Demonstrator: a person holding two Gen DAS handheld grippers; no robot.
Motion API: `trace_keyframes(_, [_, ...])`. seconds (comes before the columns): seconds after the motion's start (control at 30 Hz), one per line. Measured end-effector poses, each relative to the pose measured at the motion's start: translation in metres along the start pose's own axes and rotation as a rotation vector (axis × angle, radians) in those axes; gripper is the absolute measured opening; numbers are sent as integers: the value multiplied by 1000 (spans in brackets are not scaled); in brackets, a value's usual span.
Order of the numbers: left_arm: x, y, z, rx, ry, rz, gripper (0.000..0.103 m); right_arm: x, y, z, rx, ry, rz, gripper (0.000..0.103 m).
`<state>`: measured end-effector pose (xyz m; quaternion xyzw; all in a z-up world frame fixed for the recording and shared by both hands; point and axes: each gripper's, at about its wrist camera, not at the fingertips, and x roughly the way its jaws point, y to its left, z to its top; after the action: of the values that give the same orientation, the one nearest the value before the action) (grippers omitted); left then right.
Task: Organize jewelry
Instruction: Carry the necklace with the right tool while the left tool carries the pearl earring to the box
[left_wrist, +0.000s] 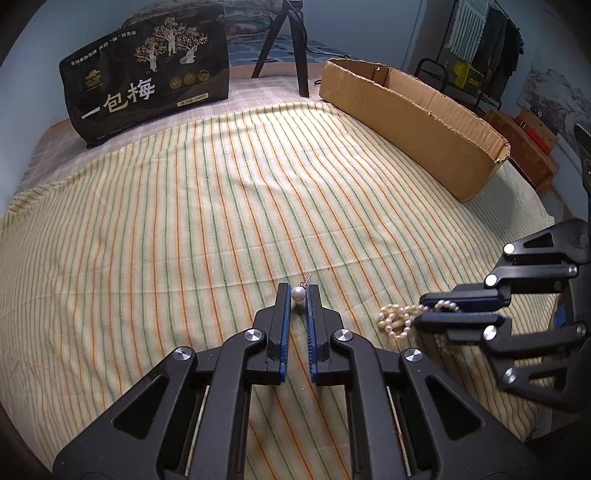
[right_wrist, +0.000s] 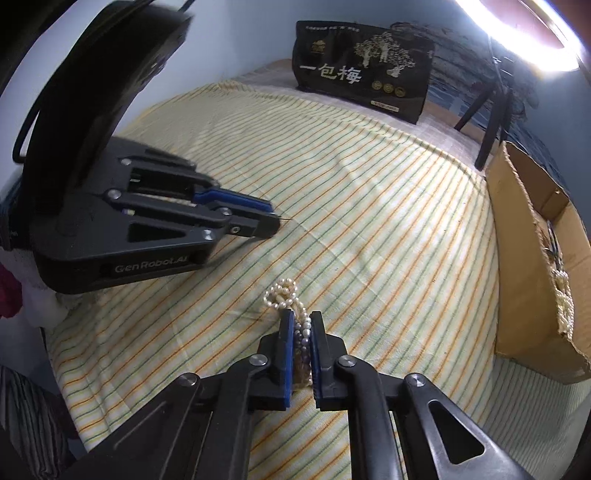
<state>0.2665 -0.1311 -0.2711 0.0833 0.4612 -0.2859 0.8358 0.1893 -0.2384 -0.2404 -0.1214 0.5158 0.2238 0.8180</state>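
Observation:
A pearl earring (left_wrist: 298, 294) with a thin metal post is pinched between the blue pads of my left gripper (left_wrist: 298, 297), low over the striped cloth (left_wrist: 221, 206). From the right wrist view, the left gripper (right_wrist: 273, 221) shows side-on with only the post poking out past its tips. To its right, my right gripper (left_wrist: 424, 313) is shut on a bunched pearl necklace (left_wrist: 397, 319). In the right wrist view the necklace (right_wrist: 282, 295) spills forward onto the cloth, and several strands are squeezed between the right gripper (right_wrist: 302, 325) pads.
An open cardboard box (left_wrist: 417, 118) lies along the cloth's right side; more pearl jewelry (right_wrist: 563, 299) lies inside it. A black printed bag (left_wrist: 147, 70) stands at the far edge, with tripod legs (left_wrist: 295, 55) beside it. Bare striped cloth spreads between grippers and box.

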Motion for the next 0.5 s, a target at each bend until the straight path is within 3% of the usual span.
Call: trace_keyframes(0.5, [-34, -8, 4, -8, -54, 6, 6, -55, -21, -1, 78, -79, -14, 5])
